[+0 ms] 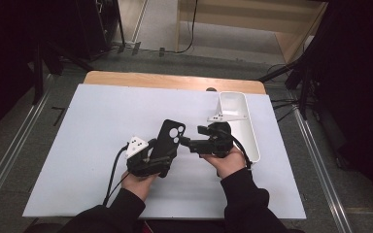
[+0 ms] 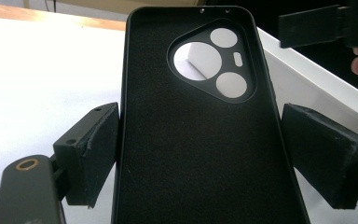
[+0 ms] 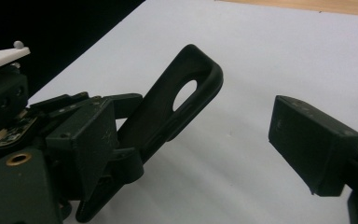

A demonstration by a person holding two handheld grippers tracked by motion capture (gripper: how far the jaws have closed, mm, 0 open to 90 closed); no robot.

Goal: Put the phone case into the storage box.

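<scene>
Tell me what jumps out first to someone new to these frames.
A black phone case stands out, held upright above the middle of the white table between the left tongs, camera cutout at the top. The right tongs sit open just beside its edge, not gripping it. A white bin lies along the table's right side.

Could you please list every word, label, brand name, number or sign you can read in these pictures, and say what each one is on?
None can be read: the black phone case held between the left gripper pads is plain inside, with only camera cutouts. The white bin, the white table sheet and the right gripper bear no legible marks.
</scene>
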